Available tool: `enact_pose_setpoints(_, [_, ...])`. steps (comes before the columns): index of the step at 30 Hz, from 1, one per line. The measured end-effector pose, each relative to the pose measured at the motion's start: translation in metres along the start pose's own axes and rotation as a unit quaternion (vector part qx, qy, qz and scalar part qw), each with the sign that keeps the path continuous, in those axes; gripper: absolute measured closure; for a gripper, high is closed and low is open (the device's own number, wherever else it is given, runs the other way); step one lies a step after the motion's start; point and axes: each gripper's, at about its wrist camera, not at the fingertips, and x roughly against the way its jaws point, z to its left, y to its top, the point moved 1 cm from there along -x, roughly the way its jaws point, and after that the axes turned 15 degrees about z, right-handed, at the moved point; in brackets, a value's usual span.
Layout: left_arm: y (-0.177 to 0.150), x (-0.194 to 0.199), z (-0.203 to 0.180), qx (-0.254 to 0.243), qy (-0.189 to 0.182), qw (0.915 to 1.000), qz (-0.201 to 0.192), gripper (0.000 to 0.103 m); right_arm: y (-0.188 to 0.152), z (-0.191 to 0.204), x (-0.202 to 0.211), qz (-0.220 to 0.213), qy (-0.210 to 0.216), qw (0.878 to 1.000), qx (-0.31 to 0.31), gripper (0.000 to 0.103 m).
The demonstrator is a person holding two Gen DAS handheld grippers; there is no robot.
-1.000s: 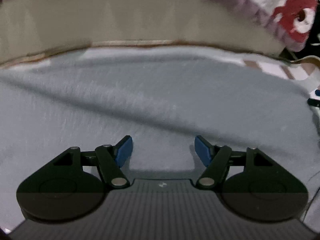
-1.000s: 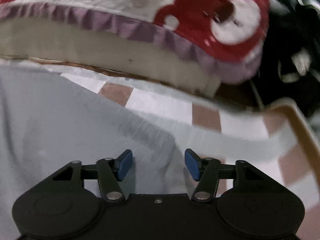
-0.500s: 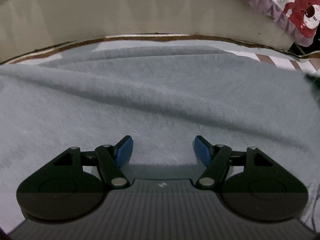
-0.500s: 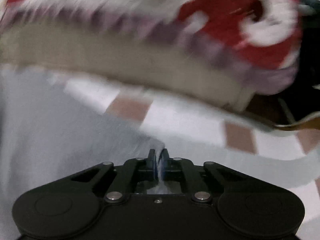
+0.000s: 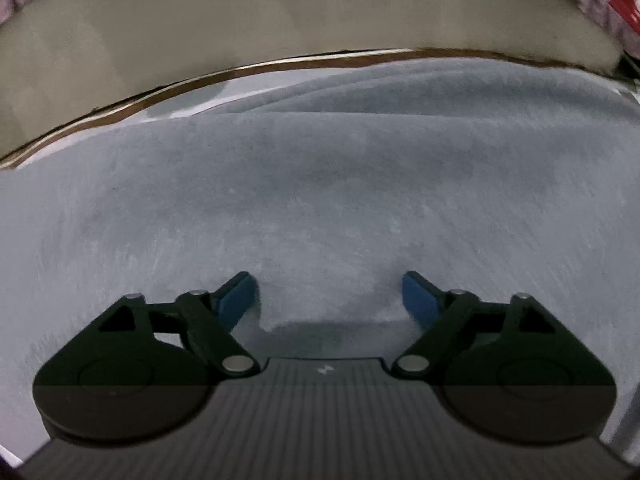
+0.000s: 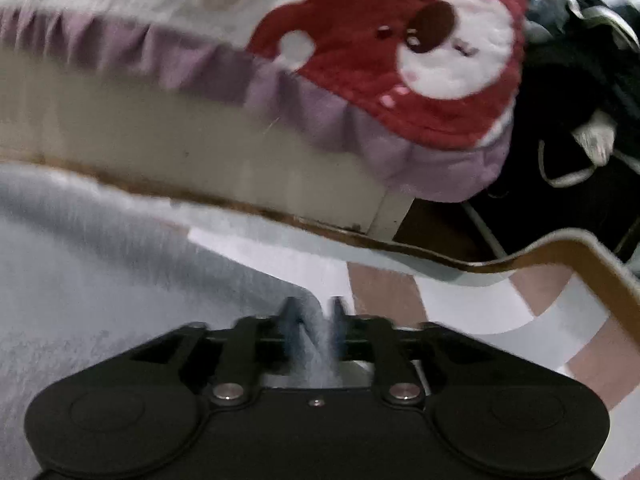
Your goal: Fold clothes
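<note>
A grey fleecy garment lies spread on a white-and-pink checked mat. It fills most of the left wrist view. My left gripper hovers low over it, pointing steeply down. Its jaws are opening wide, and between the blue pads is only flat cloth, not gripped. In the right wrist view the garment's right edge ends in a raised fold. My right gripper is at that fold with its jaws opening. The fold still stands between the blurred fingers.
A beige bed side panel runs along the mat's far brown edge. A quilt with a purple frill and a red bear hangs over it. Dark clutter with cords lies at the far right.
My right gripper shut on the garment's edge fold half a second ago and has now parted again. My left jaws have spread wider and moved closer to the cloth.
</note>
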Motion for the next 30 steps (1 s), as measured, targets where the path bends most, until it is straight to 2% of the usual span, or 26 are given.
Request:
enact_pose_setpoints(2, [0.003,-0.002,0.004,0.009,0.005,0.9999,-0.009,0.020,0.007,-0.002,0.012,0.009,0.002,1.000,-0.002,0.033])
enact_pose_setpoints(3, [0.004,-0.001,0.004,0.009,0.003,0.9999,-0.013,0.027,0.011,-0.003,0.018,0.014,0.003,1.000,-0.002,0.032])
enact_pose_setpoints(4, [0.005,0.000,0.005,0.008,0.001,0.9998,-0.018,0.046,0.014,-0.008,0.025,0.021,0.023,0.999,-0.010,0.032])
enact_pose_setpoints(5, [0.006,0.002,0.002,0.001,-0.001,0.9998,-0.021,0.057,0.016,-0.016,0.031,0.030,0.054,0.998,-0.021,0.032])
enact_pose_setpoints(6, [0.008,0.004,-0.005,-0.014,-0.003,0.9997,-0.020,0.082,0.017,-0.027,0.036,0.046,0.084,0.994,-0.045,0.032])
enact_pose_setpoints(7, [0.010,0.006,-0.013,-0.023,0.007,0.9996,-0.018,0.099,0.017,-0.040,0.040,0.065,0.113,0.988,-0.077,0.032])
enact_pose_setpoints(8, [0.011,0.007,-0.021,-0.026,0.029,0.9990,-0.019,0.100,0.018,-0.054,0.045,0.085,0.142,0.980,-0.109,0.031])
enact_pose_setpoints(10, [0.009,0.013,-0.034,-0.027,0.077,0.9961,-0.032,0.100,0.016,-0.082,0.054,0.132,0.195,0.955,-0.180,0.031])
enact_pose_setpoints(12, [-0.001,0.028,-0.042,-0.024,0.080,0.9948,-0.058,0.096,0.000,-0.107,0.071,0.159,0.223,0.930,-0.245,0.031])
enact_pose_setpoints(14, [-0.020,0.049,-0.049,-0.032,0.031,0.9957,-0.081,0.084,-0.023,-0.121,0.093,0.153,0.236,0.919,-0.278,0.030])
enact_pose_setpoints(16, [-0.045,0.067,-0.054,-0.048,-0.021,0.9941,-0.095,0.049,-0.068,-0.127,0.111,0.159,0.232,0.909,-0.308,0.020])
enact_pose_setpoints(19, [-0.083,0.084,-0.062,-0.079,-0.109,0.9879,-0.076,0.045,-0.147,-0.125,0.117,0.223,0.209,0.889,-0.341,0.019])
enact_pose_setpoints(20, [-0.095,0.087,-0.065,-0.091,-0.131,0.9849,-0.068,0.045,-0.167,-0.125,0.120,0.242,0.203,0.885,-0.342,0.024])
enact_pose_setpoints(22, [-0.115,0.087,-0.074,-0.120,-0.150,0.9798,-0.055,0.041,-0.191,-0.131,0.135,0.243,0.184,0.884,-0.355,0.025])
enact_pose_setpoints(23, [-0.123,0.084,-0.080,-0.134,-0.141,0.9798,-0.047,0.037,-0.201,-0.137,0.146,0.230,0.170,0.882,-0.375,0.024])
enact_pose_setpoints(24, [-0.128,0.077,-0.087,-0.147,-0.107,0.9827,-0.038,0.028,-0.211,-0.142,0.158,0.216,0.155,0.879,-0.395,0.022])
enact_pose_setpoints(26, [-0.137,0.065,-0.100,-0.169,-0.042,0.9844,-0.025,0.028,-0.235,-0.154,0.171,0.208,0.129,0.866,-0.437,0.022])
enact_pose_setpoints(28, [-0.142,0.056,-0.106,-0.179,0.006,0.9833,-0.031,0.028,-0.250,-0.160,0.162,0.223,0.143,0.848,-0.460,0.022])
enact_pose_setpoints(29, [-0.143,0.053,-0.106,-0.180,0.016,0.9829,-0.033,0.029,-0.257,-0.163,0.157,0.233,0.154,0.838,-0.470,0.022])
enact_pose_setpoints(30, [-0.142,0.053,-0.104,-0.176,0.008,0.9837,-0.035,0.033,-0.261,-0.164,0.150,0.236,0.175,0.829,-0.477,0.022])
